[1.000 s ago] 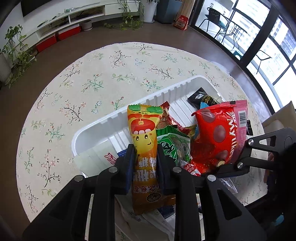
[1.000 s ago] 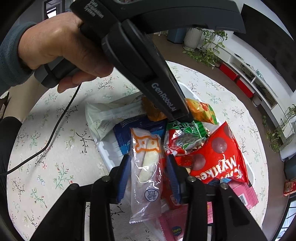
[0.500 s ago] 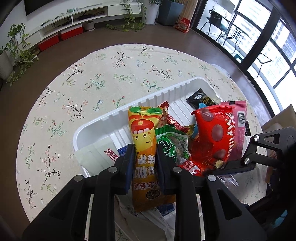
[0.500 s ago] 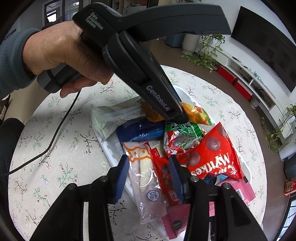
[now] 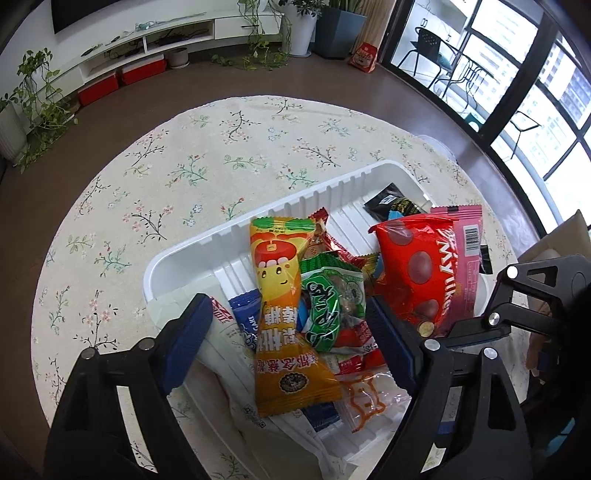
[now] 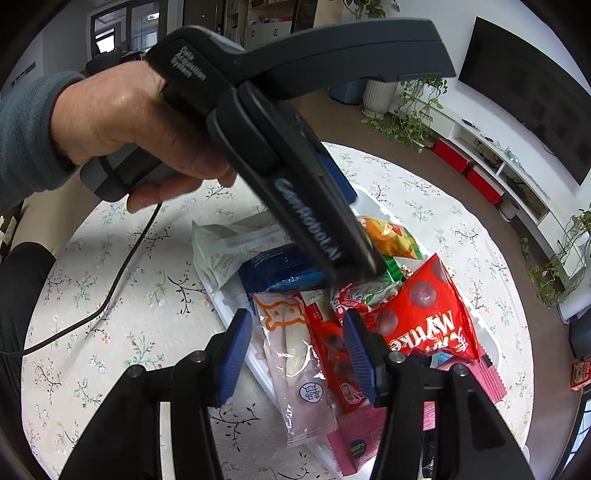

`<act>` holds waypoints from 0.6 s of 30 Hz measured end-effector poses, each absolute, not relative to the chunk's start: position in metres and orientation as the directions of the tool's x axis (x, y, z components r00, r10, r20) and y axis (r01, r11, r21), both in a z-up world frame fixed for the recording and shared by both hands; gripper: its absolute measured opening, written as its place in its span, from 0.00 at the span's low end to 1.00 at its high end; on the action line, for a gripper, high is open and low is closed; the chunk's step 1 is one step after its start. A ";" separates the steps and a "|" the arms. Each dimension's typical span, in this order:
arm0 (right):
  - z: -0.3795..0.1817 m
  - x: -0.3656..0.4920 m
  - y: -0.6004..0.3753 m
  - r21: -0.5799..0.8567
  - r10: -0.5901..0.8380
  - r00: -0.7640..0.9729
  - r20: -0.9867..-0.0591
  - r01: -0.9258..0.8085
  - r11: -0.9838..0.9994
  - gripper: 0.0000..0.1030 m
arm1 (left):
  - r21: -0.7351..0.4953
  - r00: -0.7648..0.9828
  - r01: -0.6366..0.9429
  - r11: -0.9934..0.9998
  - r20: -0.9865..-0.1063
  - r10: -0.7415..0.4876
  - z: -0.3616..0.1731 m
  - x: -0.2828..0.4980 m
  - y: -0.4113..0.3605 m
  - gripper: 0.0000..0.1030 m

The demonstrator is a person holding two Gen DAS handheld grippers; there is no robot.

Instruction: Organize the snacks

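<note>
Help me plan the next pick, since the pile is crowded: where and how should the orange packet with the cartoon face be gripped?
Grip the orange packet across its narrow middle, coming from above with one finger on each long edge. It lies on top of the pile in the white tray, lengthwise between the open left gripper's fingers, so both long edges look reachable.

A round table under a floral tablecloth point(image 5: 207, 173) stands on a brown floor point(image 5: 110, 107). Behind it, a low white media shelf point(image 5: 166, 33) holds red boxes point(image 5: 142, 71) beneath a wall-mounted television point(image 6: 524, 92). Trailing potted plants point(image 5: 40, 107) flank the unit. Beyond tall windows point(image 5: 546, 92), a balcony chair point(image 5: 428, 44) is visible.
</note>
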State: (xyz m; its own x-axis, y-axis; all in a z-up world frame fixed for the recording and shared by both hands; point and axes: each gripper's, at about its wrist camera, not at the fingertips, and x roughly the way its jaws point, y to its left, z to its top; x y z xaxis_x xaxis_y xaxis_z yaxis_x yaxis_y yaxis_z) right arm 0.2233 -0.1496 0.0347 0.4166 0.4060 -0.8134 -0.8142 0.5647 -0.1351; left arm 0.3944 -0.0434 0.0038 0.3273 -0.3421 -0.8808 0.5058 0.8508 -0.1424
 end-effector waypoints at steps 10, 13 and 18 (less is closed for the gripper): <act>0.044 0.214 -0.153 -0.142 0.419 0.438 -0.796 -0.807 0.573 0.54 | -0.087 0.388 0.501 0.861 -0.867 -0.313 0.021 0.383 -0.044 0.82; 0.056 0.201 -0.156 -0.147 0.433 0.456 -0.778 -0.802 0.579 0.55 | -0.025 0.467 0.468 0.883 -0.841 -0.272 0.040 0.363 -0.035 0.83; 0.086 0.159 -0.174 -0.125 0.497 0.513 -0.700 -0.773 0.622 0.70 | -0.007 0.637 0.387 0.922 -0.721 -0.272 0.076 0.289 -0.007 0.98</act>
